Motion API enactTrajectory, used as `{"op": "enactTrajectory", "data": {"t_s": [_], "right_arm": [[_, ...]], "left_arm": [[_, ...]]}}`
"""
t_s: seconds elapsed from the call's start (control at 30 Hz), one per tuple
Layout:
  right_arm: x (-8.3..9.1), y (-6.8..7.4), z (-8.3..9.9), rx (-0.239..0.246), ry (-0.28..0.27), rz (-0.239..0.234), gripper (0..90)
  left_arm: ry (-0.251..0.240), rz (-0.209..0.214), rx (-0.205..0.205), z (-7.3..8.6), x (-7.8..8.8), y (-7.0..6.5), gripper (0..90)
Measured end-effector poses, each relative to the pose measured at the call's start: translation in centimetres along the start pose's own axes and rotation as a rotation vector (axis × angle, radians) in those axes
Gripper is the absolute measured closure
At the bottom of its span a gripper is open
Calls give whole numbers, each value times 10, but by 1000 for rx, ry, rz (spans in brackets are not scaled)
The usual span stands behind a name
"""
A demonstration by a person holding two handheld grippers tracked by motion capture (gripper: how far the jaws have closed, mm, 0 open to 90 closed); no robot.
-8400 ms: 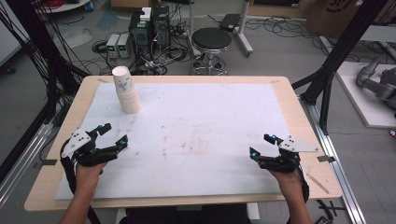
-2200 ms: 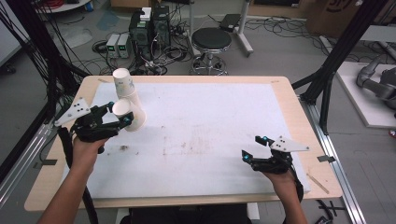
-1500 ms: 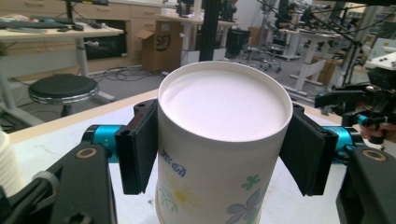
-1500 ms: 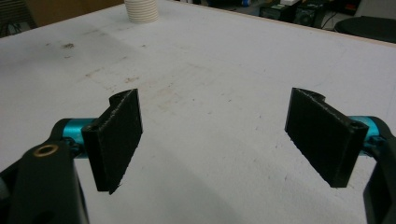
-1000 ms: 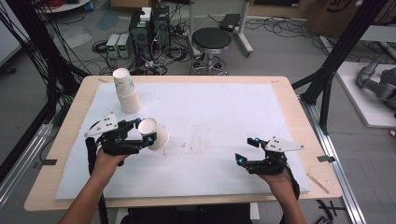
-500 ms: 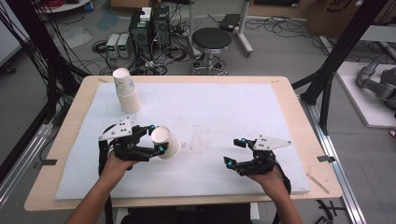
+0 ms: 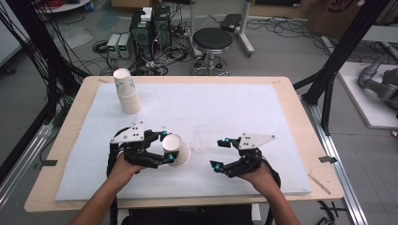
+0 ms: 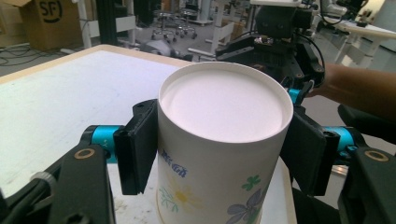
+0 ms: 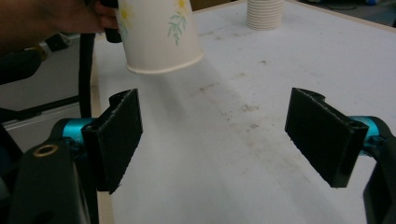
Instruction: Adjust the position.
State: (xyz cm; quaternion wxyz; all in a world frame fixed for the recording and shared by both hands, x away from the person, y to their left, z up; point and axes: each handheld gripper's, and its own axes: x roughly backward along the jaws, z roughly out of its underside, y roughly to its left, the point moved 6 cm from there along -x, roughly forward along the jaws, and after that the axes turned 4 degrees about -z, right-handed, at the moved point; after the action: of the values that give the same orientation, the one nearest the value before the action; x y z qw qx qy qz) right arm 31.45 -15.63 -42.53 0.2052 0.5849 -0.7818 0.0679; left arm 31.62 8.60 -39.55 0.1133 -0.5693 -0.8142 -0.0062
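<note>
A white paper cup printed with flowers is held above the white mat, tilted, with my left gripper shut on its sides. In the left gripper view the cup's closed base faces the camera and both black pads press on its wall. The cup's mouth points toward my right gripper, which stands open a short way to the right with nothing between its jaws. In the right gripper view the cup hangs at the upper left, beyond that gripper.
A stack of the same paper cups stands at the mat's far left, also visible as a ribbed stack. The white mat covers the wooden table. A stool and electronics sit on the floor behind.
My left gripper has carried the cup from beside the stack toward the front middle of the mat. My right gripper has moved left toward the cup.
</note>
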Motion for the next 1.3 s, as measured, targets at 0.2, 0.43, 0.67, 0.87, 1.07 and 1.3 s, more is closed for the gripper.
{"op": "enactTrajectory", "data": {"t_s": [0.2,0.43,0.67,0.87,1.07,1.3], "right_arm": [[-11,7,-8,29,17,-58,197],[-25,15,-11,48,26,-114,197],[-37,21,-10,55,41,-149,197],[-44,23,-9,46,50,-170,200],[-48,27,-8,40,60,-220,255],[-51,25,-6,40,60,-213,278]], "left_arm": [[14,44,-11,-1,-9,-7,331],[32,81,-12,0,-18,-13,329],[43,98,-10,1,-24,-15,329],[47,122,-16,2,-31,-20,329],[46,147,-20,4,-37,-23,332],[39,149,-22,5,-40,-24,337]]}}
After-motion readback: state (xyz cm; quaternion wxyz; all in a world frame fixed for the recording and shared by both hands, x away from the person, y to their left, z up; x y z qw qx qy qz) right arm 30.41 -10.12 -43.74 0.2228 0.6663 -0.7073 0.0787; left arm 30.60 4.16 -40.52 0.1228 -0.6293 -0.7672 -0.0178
